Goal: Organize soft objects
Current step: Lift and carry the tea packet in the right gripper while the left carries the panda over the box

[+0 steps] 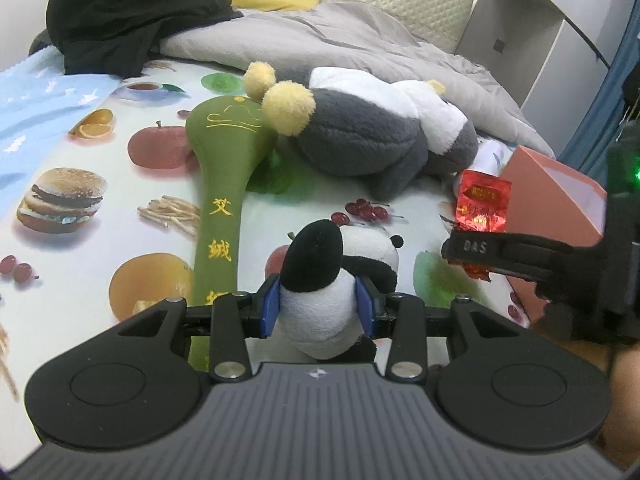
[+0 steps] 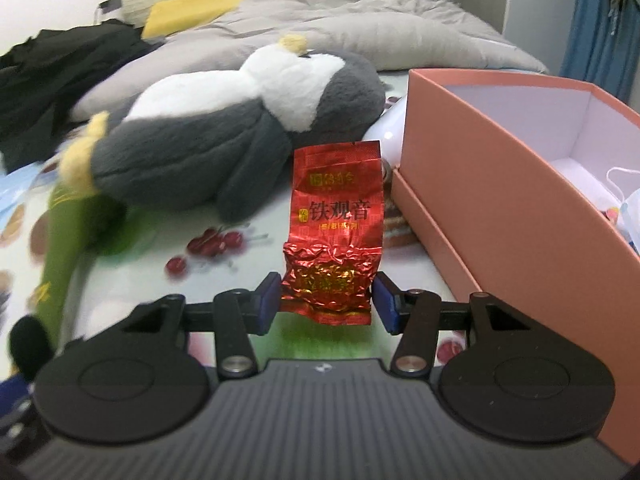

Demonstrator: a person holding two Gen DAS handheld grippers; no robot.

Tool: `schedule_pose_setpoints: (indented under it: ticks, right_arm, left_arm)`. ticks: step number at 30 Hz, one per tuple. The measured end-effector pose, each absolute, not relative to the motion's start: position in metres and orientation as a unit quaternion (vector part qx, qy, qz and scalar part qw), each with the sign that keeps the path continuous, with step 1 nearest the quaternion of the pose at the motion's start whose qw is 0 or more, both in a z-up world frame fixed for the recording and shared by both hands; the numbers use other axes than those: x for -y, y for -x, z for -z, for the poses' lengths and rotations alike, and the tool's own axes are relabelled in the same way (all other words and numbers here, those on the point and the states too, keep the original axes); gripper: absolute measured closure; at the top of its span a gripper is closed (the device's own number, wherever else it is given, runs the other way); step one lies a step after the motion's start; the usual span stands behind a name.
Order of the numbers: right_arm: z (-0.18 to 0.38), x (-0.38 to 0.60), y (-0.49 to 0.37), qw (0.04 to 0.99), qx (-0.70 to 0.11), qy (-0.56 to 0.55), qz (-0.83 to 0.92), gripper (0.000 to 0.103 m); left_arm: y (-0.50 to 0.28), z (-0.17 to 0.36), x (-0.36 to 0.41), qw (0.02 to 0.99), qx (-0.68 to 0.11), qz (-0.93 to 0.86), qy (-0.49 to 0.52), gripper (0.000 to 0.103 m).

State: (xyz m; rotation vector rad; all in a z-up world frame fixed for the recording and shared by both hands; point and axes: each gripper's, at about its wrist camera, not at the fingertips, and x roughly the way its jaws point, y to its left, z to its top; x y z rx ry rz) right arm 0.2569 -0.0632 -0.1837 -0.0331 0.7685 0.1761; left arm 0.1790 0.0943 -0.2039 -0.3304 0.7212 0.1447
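1. While the left gripper (image 1: 319, 307) sits low in the centre of the left wrist view, its blue pads are clamped on a small panda plush (image 1: 334, 280), one pad on each flank of the white body, the black-and-white head poking up above the fingers.
2. Over in the right wrist view, the right gripper (image 2: 327, 300) has a red foil tea packet (image 2: 335, 232) standing between its blue pads; the left pad is pressed against the crinkled lower part, the right pad sits at its edge, and the printed top rises well above the fingertips.
3. That packet also shows at the right edge of the left wrist view, sticking out above a black finger seen side-on.
4. The pink box (image 2: 472, 168) fills the right side of the right wrist view, open, white inside, a bit of pale blue fabric in its far corner; the packet is just left of its near wall, not inside.
5. Behind both grippers lies a big grey-and-white plush (image 1: 372, 132) with yellow pompoms, centre of the left wrist view.
6. To its left, a long green cushion (image 1: 222, 176) with yellow embroidered characters runs down the fruit-print sheet (image 1: 80, 168).
7. Upper left: black clothing (image 1: 128, 16) heaped beside a grey duvet (image 1: 352, 36).
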Motion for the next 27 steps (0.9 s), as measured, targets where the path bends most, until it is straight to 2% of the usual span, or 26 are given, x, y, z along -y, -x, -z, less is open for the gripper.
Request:
schedule_pose_setpoints:
  ticks: [27]
  right_arm:
    - [0.134, 0.131, -0.17, 0.884, -0.422, -0.003, -0.2, 0.05]
  left_arm:
    - [-0.127, 0.159, -0.056, 0.917, -0.359, -0.057, 0.165, 0.058]
